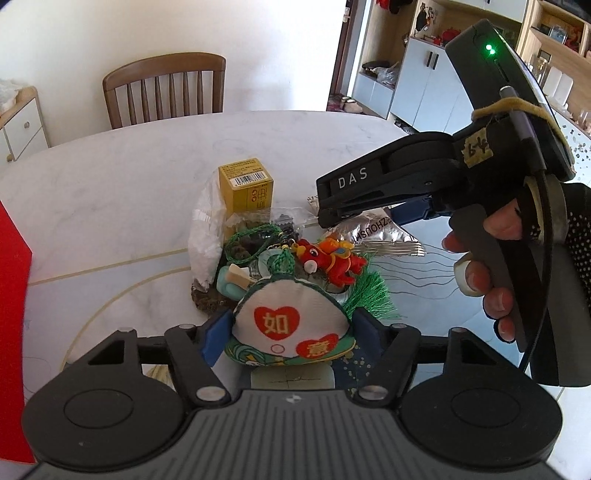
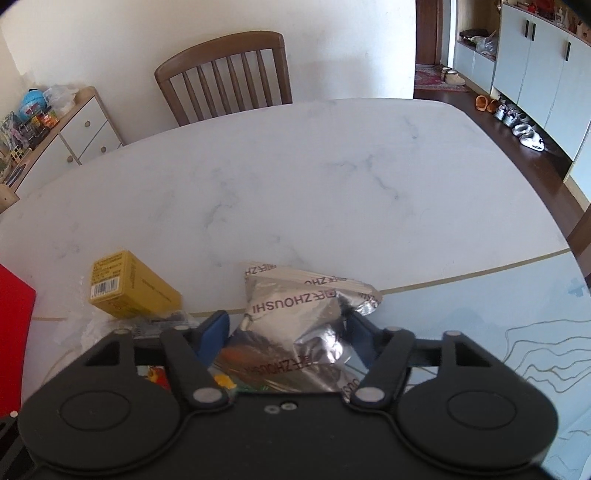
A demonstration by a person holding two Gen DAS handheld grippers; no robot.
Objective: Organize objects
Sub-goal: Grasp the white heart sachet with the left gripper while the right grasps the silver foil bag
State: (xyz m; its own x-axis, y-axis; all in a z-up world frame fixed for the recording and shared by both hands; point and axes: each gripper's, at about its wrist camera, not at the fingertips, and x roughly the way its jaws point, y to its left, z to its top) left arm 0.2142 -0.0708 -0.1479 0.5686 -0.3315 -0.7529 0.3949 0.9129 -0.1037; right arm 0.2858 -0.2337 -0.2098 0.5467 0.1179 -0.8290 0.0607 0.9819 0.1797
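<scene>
Sorting underway: left tongs (image 1: 291,334) grasp the sachet (image 1: 291,321), right tongs (image 2: 286,332) grasp the foil pack (image 2: 295,325) beside the box (image 2: 129,286); next, lift each clear.

A wooden chair (image 2: 225,74) is seen at the far side of the white marble table (image 2: 295,177). A low drawer cabinet (image 2: 74,136) stands against the wall (image 2: 110,33) to the left. Pale cupboards (image 2: 535,59) and shoes (image 2: 524,129) on the dark floor (image 2: 517,155) are seen at right.

Crinkled glossy foil packet (image 2: 295,325), polished marble table (image 2: 295,177)
</scene>
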